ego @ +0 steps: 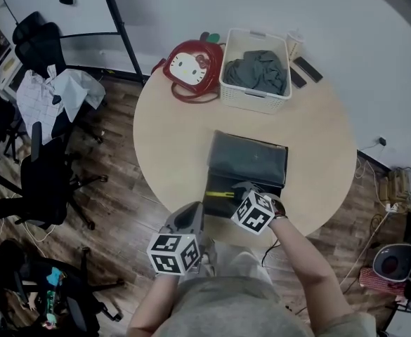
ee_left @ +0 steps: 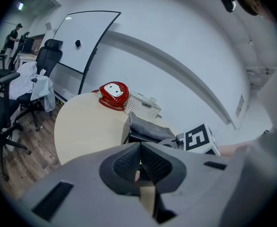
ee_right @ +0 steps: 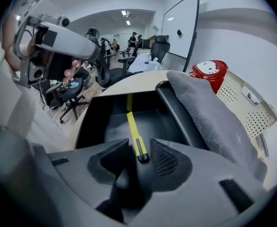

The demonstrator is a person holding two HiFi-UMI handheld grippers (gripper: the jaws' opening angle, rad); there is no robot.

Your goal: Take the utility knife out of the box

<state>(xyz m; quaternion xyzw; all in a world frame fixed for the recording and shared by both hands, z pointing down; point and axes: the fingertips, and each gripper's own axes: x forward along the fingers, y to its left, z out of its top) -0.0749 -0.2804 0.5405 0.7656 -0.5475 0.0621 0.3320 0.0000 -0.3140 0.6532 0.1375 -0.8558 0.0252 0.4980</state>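
A black box point(ego: 247, 161) lies open near the front of the round beige table point(ego: 170, 132), its lid folded back toward the far side. Inside it, a yellow utility knife point(ego: 223, 194) lies on the dark floor of the box. In the right gripper view the knife point(ee_right: 135, 131) runs away from me, and its near end sits between the jaws of my right gripper point(ee_right: 139, 149), which stand open and apart from it. My right gripper point(ego: 243, 188) points steeply down into the box. My left gripper point(ego: 191, 213) hovers at the table's front edge, left of the box, with its pads point(ee_left: 129, 162) together and nothing held.
A red cartoon-cat bag point(ego: 191, 65) and a white basket point(ego: 254, 101) of grey cloth stand at the table's far side, with a cup point(ego: 294, 44) and dark flat items point(ego: 307, 69) beside them. Office chairs point(ego: 43, 181) crowd the floor at the left.
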